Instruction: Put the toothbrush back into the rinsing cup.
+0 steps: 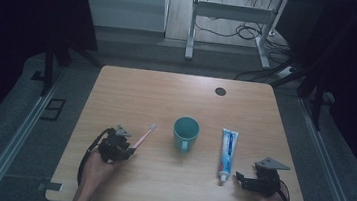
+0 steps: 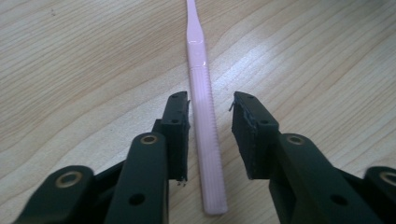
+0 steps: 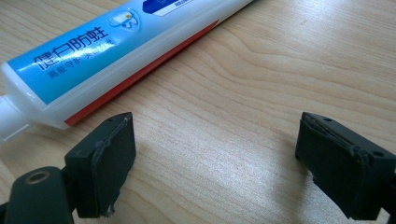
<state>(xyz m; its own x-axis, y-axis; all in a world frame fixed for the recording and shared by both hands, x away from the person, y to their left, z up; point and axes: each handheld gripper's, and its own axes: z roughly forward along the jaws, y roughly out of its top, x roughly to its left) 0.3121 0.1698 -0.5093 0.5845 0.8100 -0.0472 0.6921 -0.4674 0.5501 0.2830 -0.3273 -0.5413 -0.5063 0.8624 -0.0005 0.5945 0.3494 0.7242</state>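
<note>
One wooden bench (image 1: 132, 90), pale grain, dark room, grey floor. Teal mug (image 1: 185, 133) mid-bench. Toothpaste tube (image 1: 227, 153) beside wide-open, empty right claw (image 1: 239, 179). Pink toothbrush (image 2: 203, 107) flat between partly open left claw (image 2: 210, 135) pads, ungripped.

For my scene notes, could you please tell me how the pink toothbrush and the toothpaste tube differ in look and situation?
The slim pink plastic toothbrush is one plain colour; the broader white-and-blue toothpaste tube carries printed lettering and a red stripe. The toothbrush handle lies between the left tongs, with a gap on at least one side; the tube lies just outside the open right tongs. Both lie flat on the wooden table.
</note>
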